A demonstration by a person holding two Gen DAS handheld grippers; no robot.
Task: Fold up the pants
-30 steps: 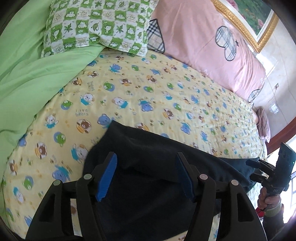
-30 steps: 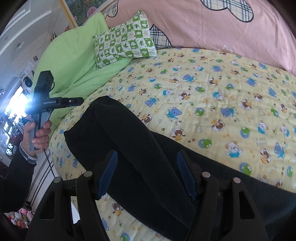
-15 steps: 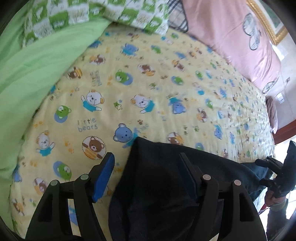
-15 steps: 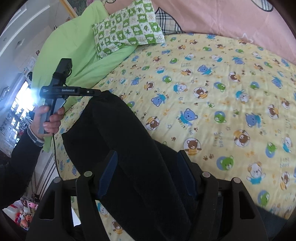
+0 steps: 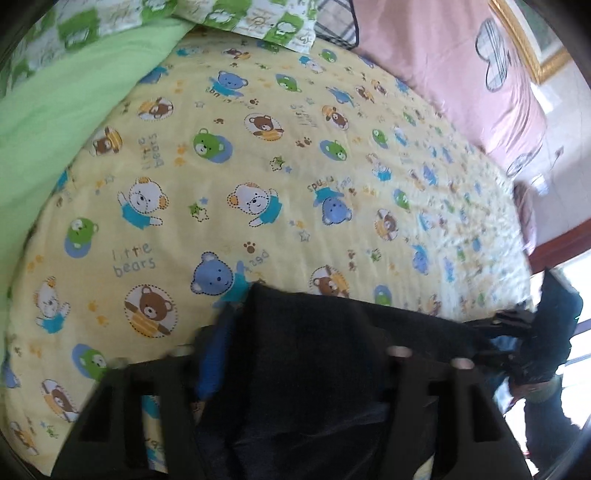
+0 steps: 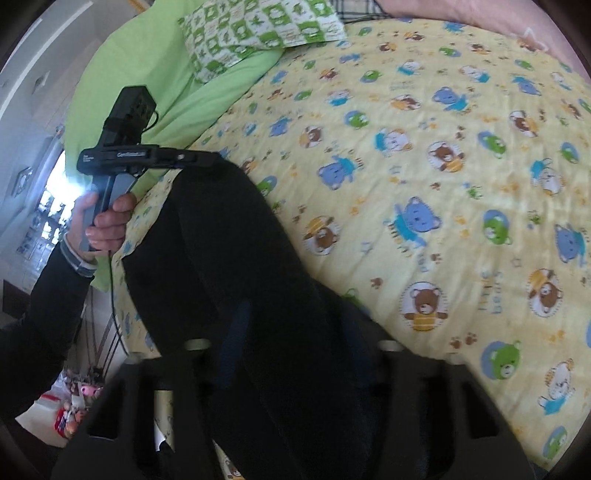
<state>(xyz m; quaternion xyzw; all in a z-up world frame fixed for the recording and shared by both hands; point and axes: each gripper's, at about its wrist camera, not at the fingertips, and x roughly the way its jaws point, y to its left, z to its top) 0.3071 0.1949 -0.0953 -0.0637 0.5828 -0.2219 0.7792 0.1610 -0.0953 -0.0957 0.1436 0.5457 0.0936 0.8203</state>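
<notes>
Dark navy pants [image 5: 317, 354] lie along the near edge of a bed with a yellow bear-print sheet [image 5: 258, 166]. In the left wrist view my left gripper [image 5: 295, 347] stands with its jaws apart over the pants' end, cloth bunched between the blue pads [image 5: 212, 354]. In the right wrist view my right gripper [image 6: 295, 343] also has its jaws wide, with a fold of pants [image 6: 240, 258] rising between them. The left gripper [image 6: 207, 162] shows there at the pants' far end, fingertips at the cloth. The right gripper [image 5: 495, 325] shows at the far right of the left wrist view.
A green duvet [image 5: 55, 122] and a green-checked pillow [image 6: 258, 33] lie at the bed's left head end. A pink pillow [image 5: 443, 62] runs along the back. A wooden bed frame [image 5: 561, 247] and bright window are at the right; floor clutter [image 6: 74, 406] lies beside the bed.
Both grippers have moved forward and down over the bed, carrying the pants' edge further onto the sheet. The left gripper's end of the cloth has lifted into a ridge.
</notes>
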